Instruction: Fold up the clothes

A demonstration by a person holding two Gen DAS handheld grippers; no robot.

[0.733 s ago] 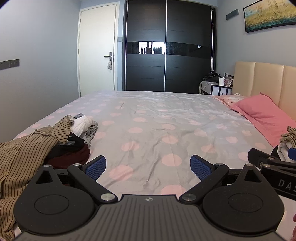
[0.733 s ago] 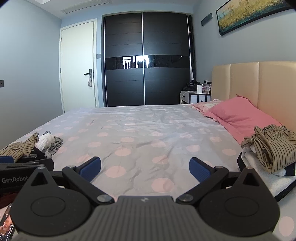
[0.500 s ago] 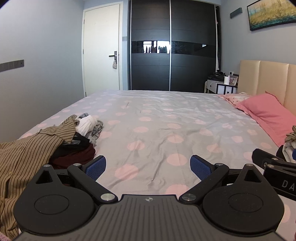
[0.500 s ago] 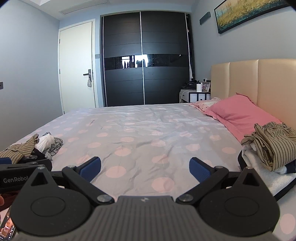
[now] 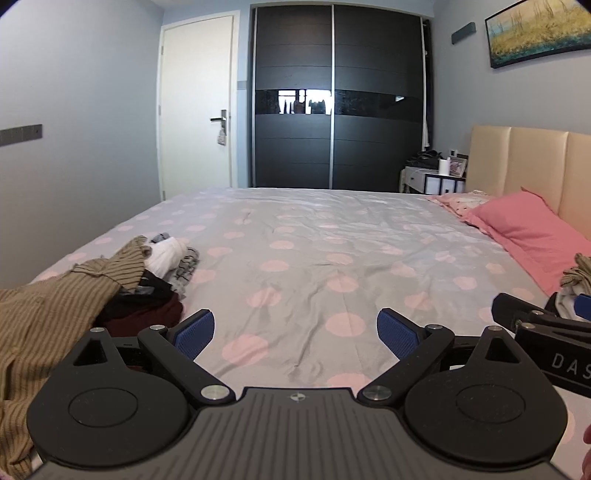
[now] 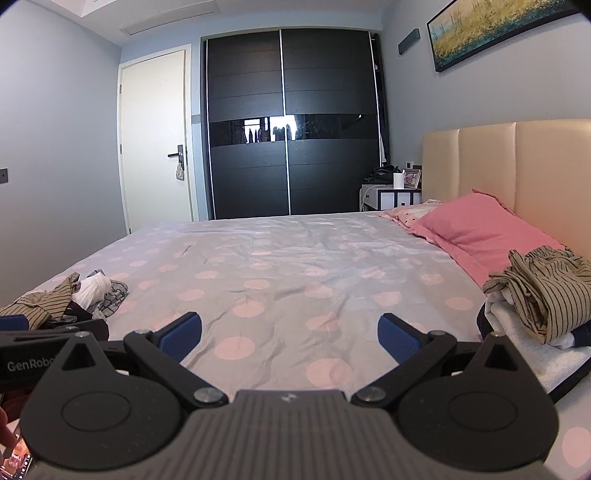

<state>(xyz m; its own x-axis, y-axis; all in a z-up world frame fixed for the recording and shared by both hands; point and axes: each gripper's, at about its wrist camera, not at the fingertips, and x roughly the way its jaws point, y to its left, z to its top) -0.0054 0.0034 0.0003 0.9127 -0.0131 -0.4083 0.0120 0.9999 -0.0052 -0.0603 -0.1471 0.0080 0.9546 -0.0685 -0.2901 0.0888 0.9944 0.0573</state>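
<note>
Blue-padded left gripper point(image 5: 295, 328) & right gripper point(image 6: 290, 332) stay wide, empty; both views panned right.

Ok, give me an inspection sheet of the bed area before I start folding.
Surface: bed sheet, grey with pink dots, lightly wrinkled, bare in the middle.
Job's things: unfolded pile on the left, striped brown shirt on top; folded stack on the right by the pink pillow.
Clutter: nothing seen on the sheet's middle.
Grippers: left tool and right tool both open, holding nothing, above the sheet.
Cables: nothing seen.
Surroundings: dark wardrobe, white door, bedside table, wall picture.
</note>
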